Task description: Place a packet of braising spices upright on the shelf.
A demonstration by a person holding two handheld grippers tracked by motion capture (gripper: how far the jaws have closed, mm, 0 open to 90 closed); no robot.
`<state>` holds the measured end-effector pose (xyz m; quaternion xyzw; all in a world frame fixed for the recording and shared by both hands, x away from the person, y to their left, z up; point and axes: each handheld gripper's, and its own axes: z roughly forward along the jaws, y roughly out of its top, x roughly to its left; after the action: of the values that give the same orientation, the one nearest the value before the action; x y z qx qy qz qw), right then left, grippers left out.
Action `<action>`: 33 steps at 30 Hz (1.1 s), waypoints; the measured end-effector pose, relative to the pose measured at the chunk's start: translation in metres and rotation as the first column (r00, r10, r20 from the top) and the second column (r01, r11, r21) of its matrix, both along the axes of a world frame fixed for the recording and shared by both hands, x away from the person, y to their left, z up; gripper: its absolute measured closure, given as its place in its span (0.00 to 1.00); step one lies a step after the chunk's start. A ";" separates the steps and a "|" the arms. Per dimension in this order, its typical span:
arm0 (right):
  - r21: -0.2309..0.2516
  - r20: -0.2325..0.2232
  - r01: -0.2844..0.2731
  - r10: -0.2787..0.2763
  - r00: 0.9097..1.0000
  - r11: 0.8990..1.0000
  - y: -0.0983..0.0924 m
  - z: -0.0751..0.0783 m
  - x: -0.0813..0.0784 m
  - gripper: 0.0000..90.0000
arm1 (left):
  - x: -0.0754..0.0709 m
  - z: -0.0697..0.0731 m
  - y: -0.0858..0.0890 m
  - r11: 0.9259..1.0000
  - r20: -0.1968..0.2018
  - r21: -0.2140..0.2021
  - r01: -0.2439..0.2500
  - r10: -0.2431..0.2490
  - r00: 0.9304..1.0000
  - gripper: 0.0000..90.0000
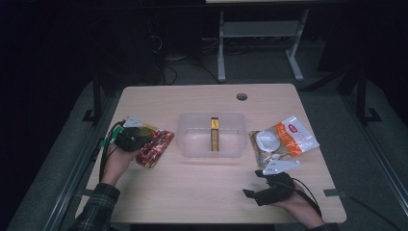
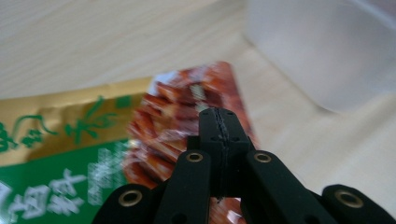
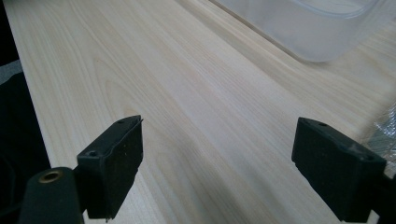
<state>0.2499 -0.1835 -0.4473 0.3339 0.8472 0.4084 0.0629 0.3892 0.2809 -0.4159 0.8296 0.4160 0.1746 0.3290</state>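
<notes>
My left gripper (image 1: 146, 140) is at the table's left, shut, its tips over the near end of a red snack packet (image 1: 157, 147). In the left gripper view the jaws of that gripper (image 2: 219, 123) meet with nothing visible between them; the red packet (image 2: 187, 100) lies blurred behind them beside a green and gold packet (image 2: 56, 163). My right gripper (image 1: 253, 184) rests near the front right edge, and its own view shows it (image 3: 217, 168) open over bare wood. A clear plastic bin (image 1: 211, 115) stands mid-table with a yellow and red stick box (image 1: 214, 134) inside.
An orange and white bag (image 1: 294, 134) and a clear bag of white pieces (image 1: 267, 144) lie right of the bin. The bin's wall (image 3: 303, 28) rises ahead of the right gripper. A round cable hole (image 1: 241, 96) is at the table's far edge.
</notes>
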 end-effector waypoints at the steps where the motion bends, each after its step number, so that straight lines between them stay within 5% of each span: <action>1: 0.000 -0.002 0.000 0.000 1.000 1.000 0.000 0.000 0.000 0.18 | 0.008 -0.001 0.001 1.000 0.008 -0.007 -0.016 0.016 1.000 1.00; 9: -0.005 0.000 -0.005 0.005 1.000 1.000 0.000 -0.001 0.000 0.18 | 0.048 -0.015 0.004 0.997 0.010 0.018 -0.069 0.069 0.998 1.00; 14: -0.011 -0.007 -0.001 0.000 1.000 1.000 -0.002 -0.002 0.001 0.18 | 0.065 -0.025 0.019 0.988 -0.007 0.015 -0.153 0.153 0.988 1.00; 26: -0.024 -0.010 -0.007 0.006 1.000 1.000 0.000 -0.003 0.000 0.18 | 0.062 -0.020 0.077 0.940 0.002 0.078 -0.332 0.333 0.943 1.00; 33: -0.030 -0.007 -0.007 0.007 1.000 1.000 0.000 -0.004 0.001 0.18 | 0.055 -0.024 0.098 0.916 0.006 0.105 -0.387 0.389 0.921 1.00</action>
<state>0.2512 -0.1839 -0.4515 0.3315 0.8545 0.3949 0.0635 0.4440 0.3787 -0.4399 0.7479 0.5650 0.2517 0.2411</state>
